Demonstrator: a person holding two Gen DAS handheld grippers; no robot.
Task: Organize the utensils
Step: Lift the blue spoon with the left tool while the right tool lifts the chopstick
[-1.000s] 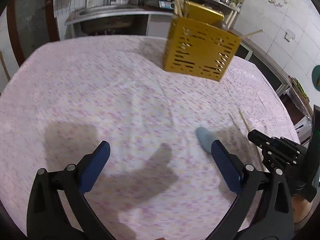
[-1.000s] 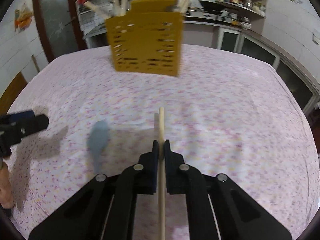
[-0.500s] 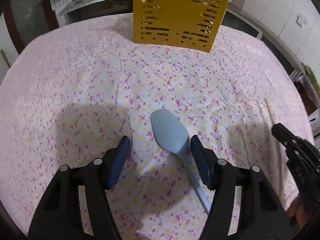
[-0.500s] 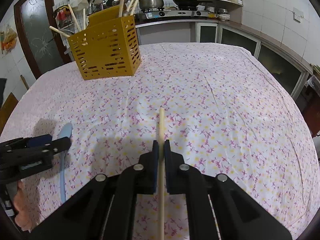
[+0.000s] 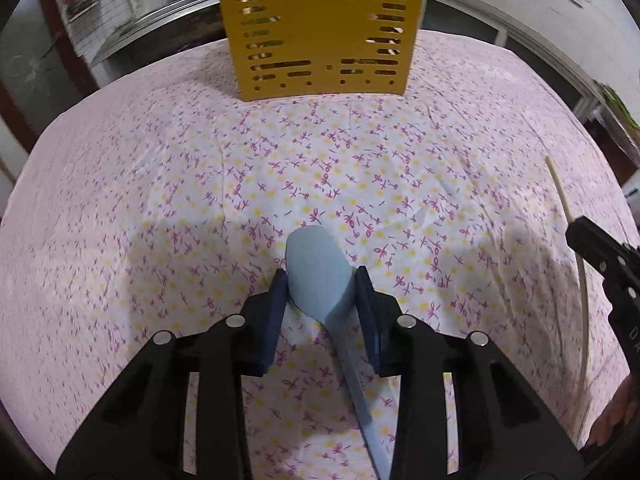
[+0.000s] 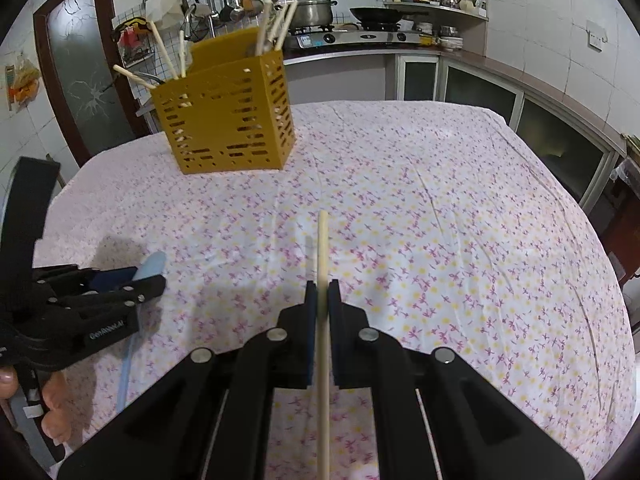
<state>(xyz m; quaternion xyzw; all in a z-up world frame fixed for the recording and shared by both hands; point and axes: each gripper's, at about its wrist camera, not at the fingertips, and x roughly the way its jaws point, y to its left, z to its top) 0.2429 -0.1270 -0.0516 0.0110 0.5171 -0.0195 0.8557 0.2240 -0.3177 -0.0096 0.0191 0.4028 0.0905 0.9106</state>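
Left claw (image 5: 321, 280): jaws have just been closing, from wide a second ago to narrow now. A second ago the blue spoon (image 5: 318, 270) lay off by the right finger; it now sits between the pads, which look to touch both rims of the bowl. Firm clamp not confirmed; spoon not lifted, the handle trails back under the claw along the cloth.

Right claw (image 6: 322, 288): unchanged, shut tight on a wooden chopstick (image 6: 322, 320), stick running forward past the tips and carried above the cloth.

Reading: the pick of the spoon is at the contact stage. With the chopstick already in hand, both items look ready to go to the yellow slotted holder (image 6: 228, 120), which stands near the far edge of the bench (image 6: 480, 208) and already has several sticks poking out of it.

Spoon: pale blue, smooth, matte, probably plastic. Oval bowl, thin flat handle. It lies in the near half of the bench, toward the left side in the right wrist view, well apart from the holder. The rounded rim could slip out from flat pads.
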